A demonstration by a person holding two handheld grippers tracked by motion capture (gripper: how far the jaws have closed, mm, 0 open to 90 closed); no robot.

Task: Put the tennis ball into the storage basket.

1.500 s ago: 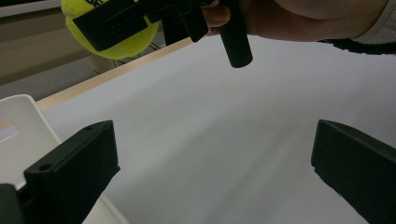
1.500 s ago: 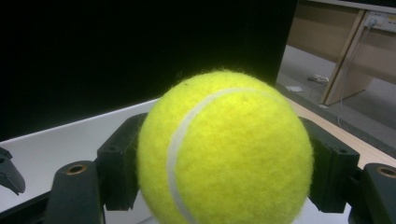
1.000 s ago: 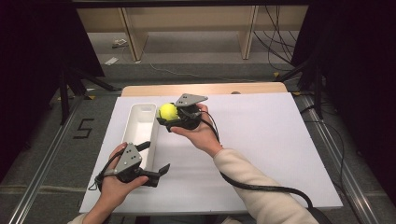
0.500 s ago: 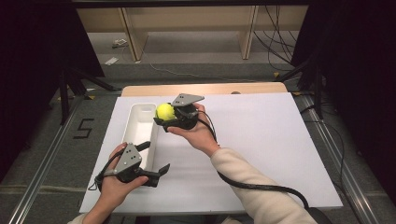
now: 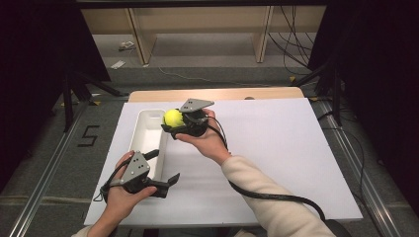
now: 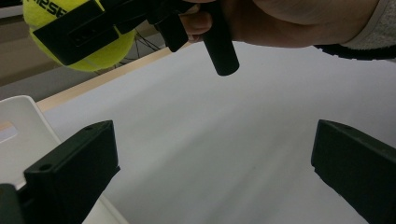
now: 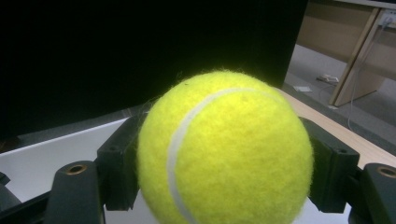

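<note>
A: Position of tennis ball [image 5: 172, 117]?

B: Pinched between both jaws of right gripper [image 5: 174, 118], clear of the table surface, at the right-hand rim of the white tray [image 5: 143, 129] near its far end. Jaw pads pressed on opposite flanks of the ball, as confirmed in the right gripper view [image 7: 224, 149].

A: Governing relation for the drop?

B: Tray cavity just left of and below the ball. Short leftward shift required to bring the ball over the trough; release over the rim likely to send it rolling onto the white board [image 5: 276, 158].

A: Tray long axis?

B: Running away from the person, near to far. Narrow across, so little lateral margin; ample room lengthwise.

A: State of left gripper [image 5: 163, 168]?

B: Spread wide, holding nothing. Sitting at the near end of the tray, one jaw over the tray interior, the other over the board; contact with the rim not determinable.

A: Nearer hand?

B: Right, already carrying the ball. Free space open above the tray's middle, between the two grippers. Board to the right bare.
</note>
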